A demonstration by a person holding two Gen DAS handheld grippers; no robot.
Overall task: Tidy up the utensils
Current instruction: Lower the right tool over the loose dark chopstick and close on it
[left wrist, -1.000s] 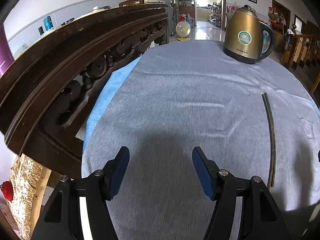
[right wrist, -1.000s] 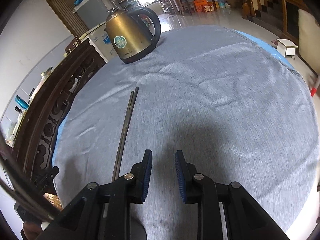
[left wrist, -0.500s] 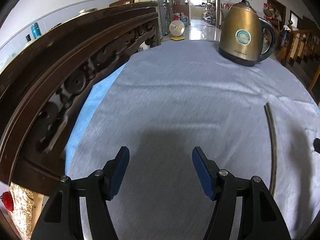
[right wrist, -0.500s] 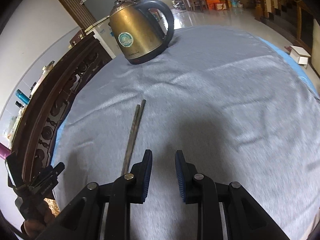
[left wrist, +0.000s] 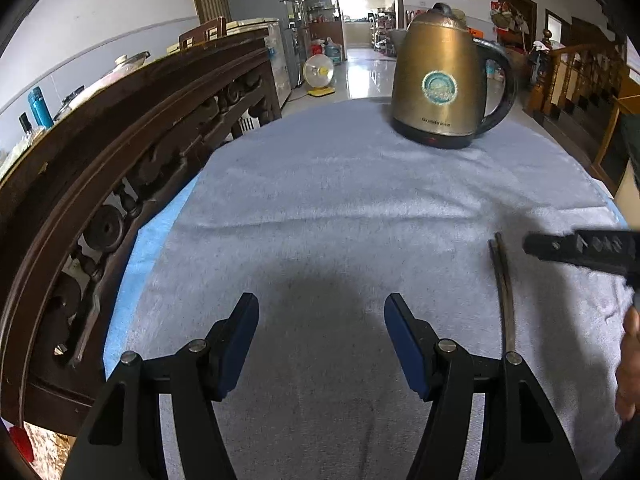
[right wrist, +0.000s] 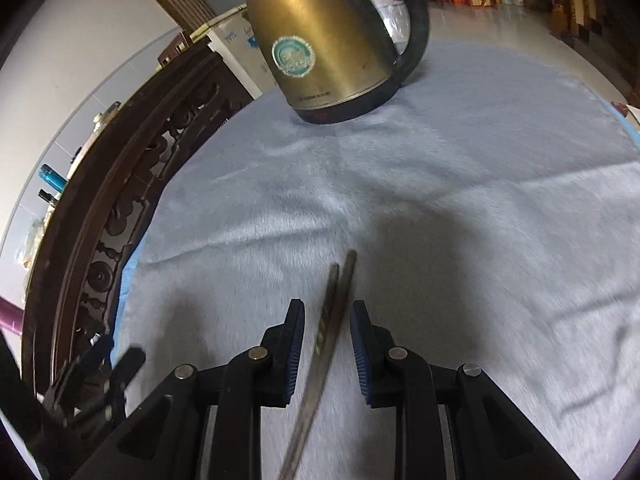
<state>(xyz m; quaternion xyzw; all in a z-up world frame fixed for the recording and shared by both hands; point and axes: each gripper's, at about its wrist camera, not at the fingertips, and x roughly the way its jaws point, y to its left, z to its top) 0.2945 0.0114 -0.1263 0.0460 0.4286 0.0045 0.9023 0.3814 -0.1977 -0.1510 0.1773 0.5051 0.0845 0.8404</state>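
Your right gripper (right wrist: 326, 344) straddles the 2 dark wooden chopsticks (right wrist: 334, 312) – narrow gap, pads not touching, lined up for pinching; left gripper (left wrist: 322, 344) wide, empty.

The kettle (left wrist: 444, 80) bears a small brand word, too blurred to read.

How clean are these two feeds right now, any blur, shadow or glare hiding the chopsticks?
Left wrist view: sharp centre, fisheye bending at the edges; chopsticks readable, the right tool smeared at the frame edge; dark shadow on the cloth. Right wrist view: motion blur softens the chopsticks and the kettle; shadow falls around the chopstick tips, no glare.
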